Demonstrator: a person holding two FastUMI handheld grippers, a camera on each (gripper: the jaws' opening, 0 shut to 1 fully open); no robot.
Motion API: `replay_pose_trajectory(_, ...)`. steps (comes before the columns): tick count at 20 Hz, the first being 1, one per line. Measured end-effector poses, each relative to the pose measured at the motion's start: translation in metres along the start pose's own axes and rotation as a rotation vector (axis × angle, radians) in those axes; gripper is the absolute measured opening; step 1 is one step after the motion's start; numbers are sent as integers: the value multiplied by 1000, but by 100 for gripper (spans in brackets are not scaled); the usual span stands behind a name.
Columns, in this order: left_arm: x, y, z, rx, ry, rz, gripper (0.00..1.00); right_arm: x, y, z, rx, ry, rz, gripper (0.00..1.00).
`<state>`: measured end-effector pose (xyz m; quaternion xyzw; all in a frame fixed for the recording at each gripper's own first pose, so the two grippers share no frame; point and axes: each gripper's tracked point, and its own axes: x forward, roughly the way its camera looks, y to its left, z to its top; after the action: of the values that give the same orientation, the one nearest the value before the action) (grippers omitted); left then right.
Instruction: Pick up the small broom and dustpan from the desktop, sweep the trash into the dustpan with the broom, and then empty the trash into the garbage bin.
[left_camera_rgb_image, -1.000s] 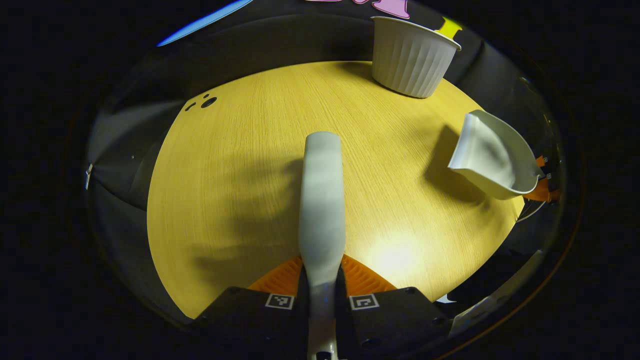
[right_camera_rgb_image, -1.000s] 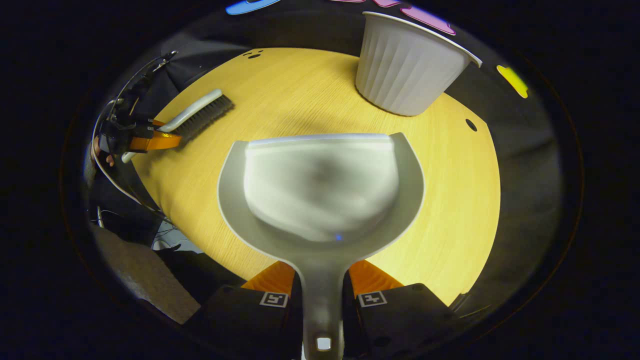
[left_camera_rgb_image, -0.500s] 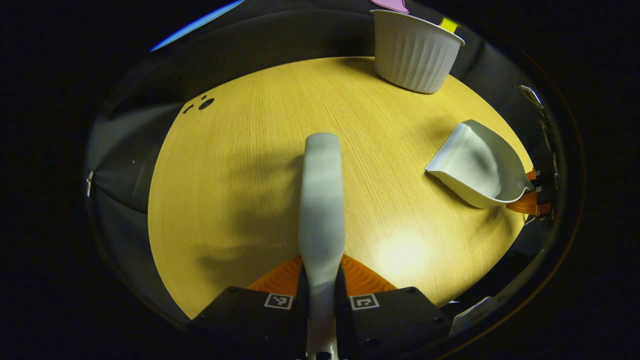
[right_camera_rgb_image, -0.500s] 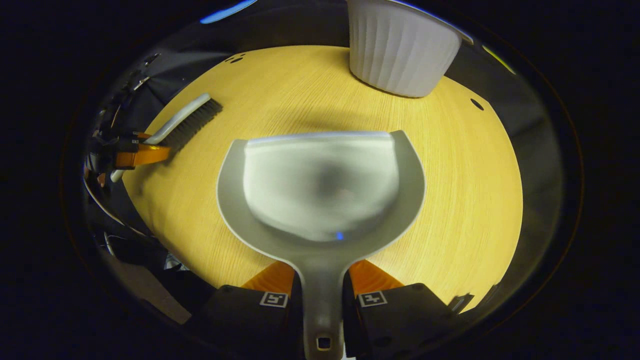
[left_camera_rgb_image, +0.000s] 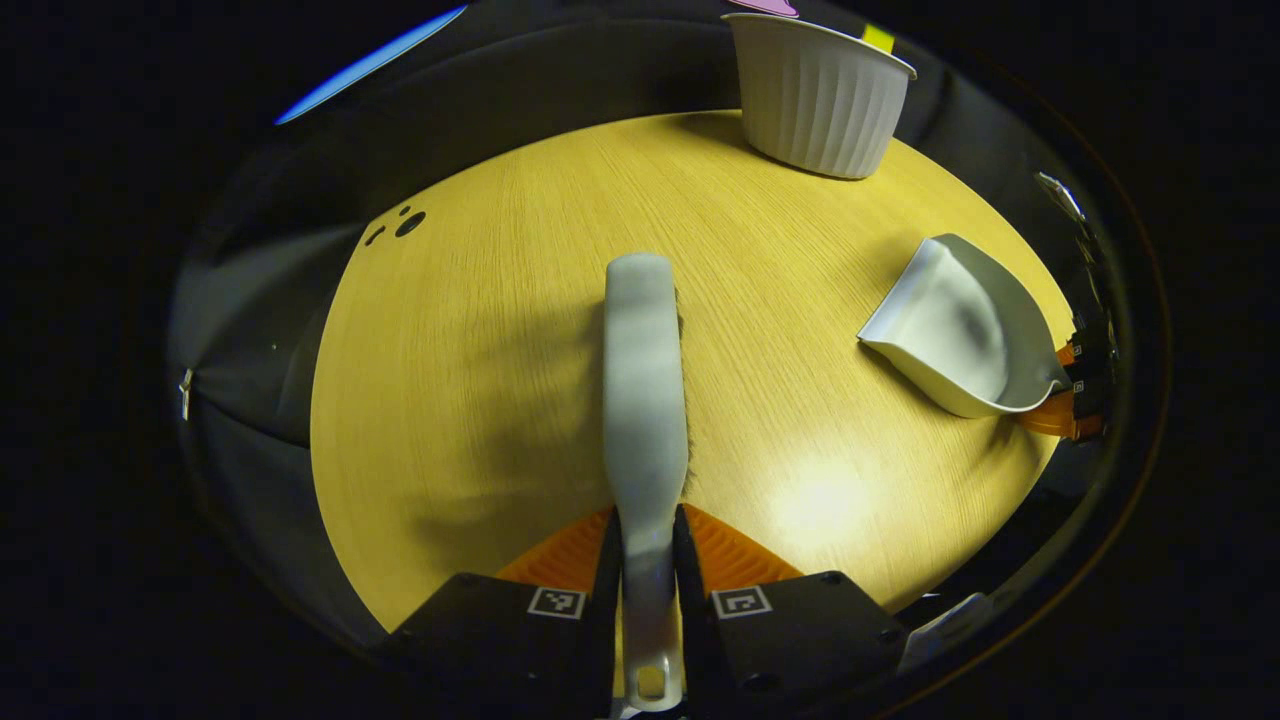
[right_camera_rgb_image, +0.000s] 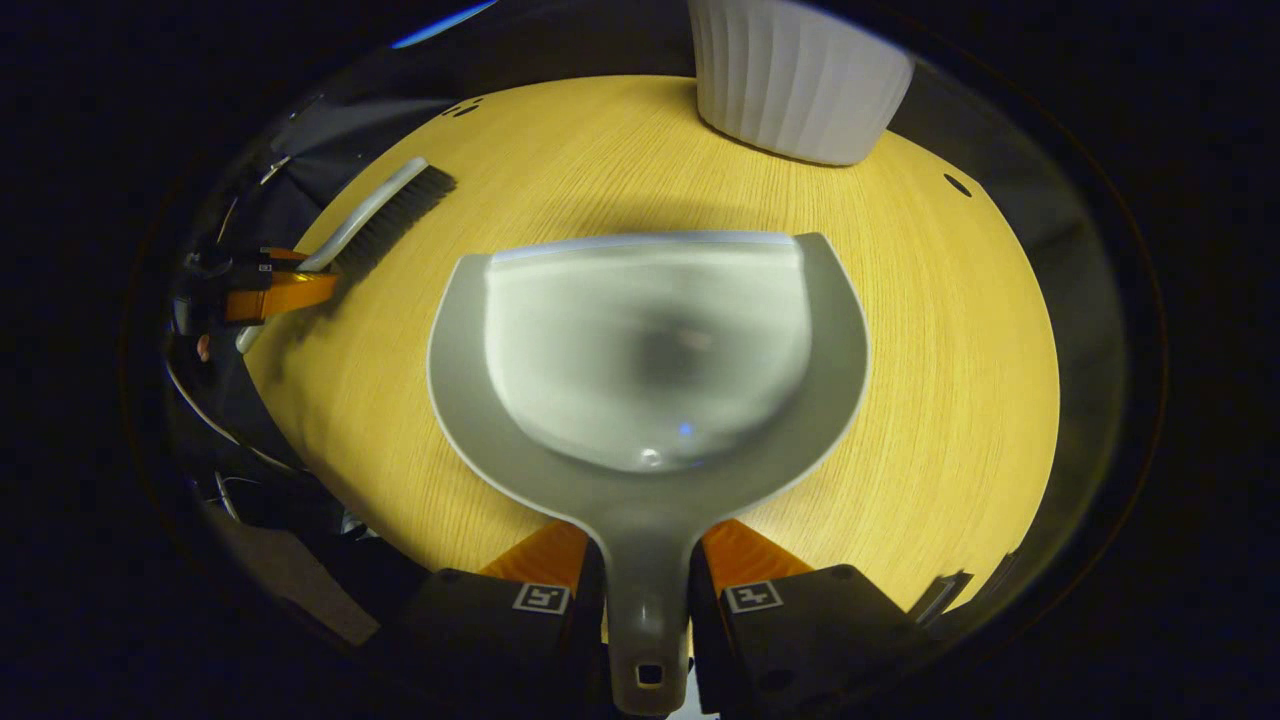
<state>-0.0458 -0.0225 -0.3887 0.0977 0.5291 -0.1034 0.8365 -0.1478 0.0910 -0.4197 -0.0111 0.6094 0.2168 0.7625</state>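
Yellow wood-grain counter, left tongs clenched on small broom handle, right tongs grasping white dustpan, ribbed white garbage bin at 12 o'clock.

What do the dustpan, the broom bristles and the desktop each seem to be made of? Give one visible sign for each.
Dustpan: probably moulded plastic, smooth pale grey with a soft sheen. Broom bristles: dark fine fibres, likely synthetic, though too small to tell. Desktop: wood or wood-look laminate, yellow with straight fine grain lines and a glossy glare patch.
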Motion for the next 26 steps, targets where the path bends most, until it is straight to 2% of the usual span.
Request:
replay_pose_trajectory(2, -4, 1, -2, -6, -1, 4, 33, -8, 3, 2, 8, -6, 15, 43)
replay_pose_trajectory(3, -7, 3, -1, -6, -3, 10, 38, -13, 4, 4, 2, -16, 19, 43)
replay_pose_trajectory(4, -11, 5, -2, -1, -10, 20, 38, -20, 4, 4, -8, -28, 20, 43)
replay_pose_trajectory(5, -17, 8, -2, 7, -20, 35, 33, -27, 3, 6, -19, -43, 19, 43)
replay_pose_trajectory(12, -78, 1, 25, -23, -162, 70, 34, -100, -2, 38, -46, -227, 44, 43)
replay_pose_trajectory(17, -148, -17, 75, -52, -401, 145, 34, -173, -24, 91, -55, -491, 27, 43)
replay_pose_trajectory(20, -196, -44, 108, -94, -582, 185, 34, -216, -38, 120, -103, -659, 18, 43)
replay_pose_trajectory(26, -276, -96, 134, -281, -823, 231, 34, -287, -35, 141, -192, -882, 107, 43)
